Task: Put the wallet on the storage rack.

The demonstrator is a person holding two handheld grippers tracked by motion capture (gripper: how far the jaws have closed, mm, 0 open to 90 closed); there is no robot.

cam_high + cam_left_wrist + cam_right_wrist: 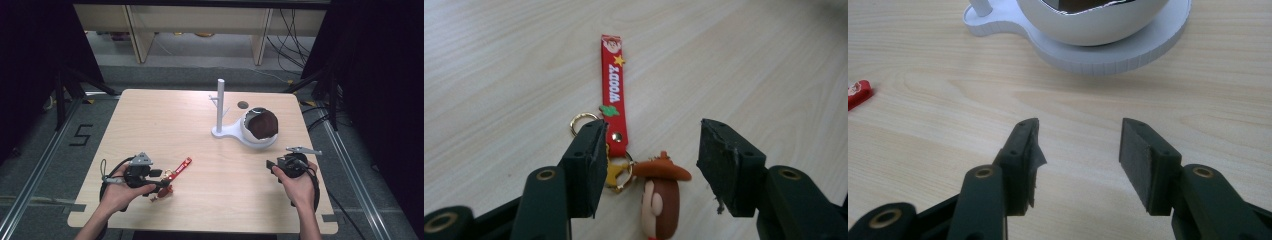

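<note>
My left tool (651, 167), spread around the keychain (615, 95), may snag only its ring and drag it; my right tool (1079, 165) hangs spread, empty.

A light wooden table (165, 125) stands on a grey floor (35, 165). A black "5" mark (81, 135) sits on the floor left of the table. Beyond the far edge stands pale wooden furniture (200, 22), with black cables (292, 35) trailing on the floor near it. Dark curtains (30, 60) hang at both sides.
</note>
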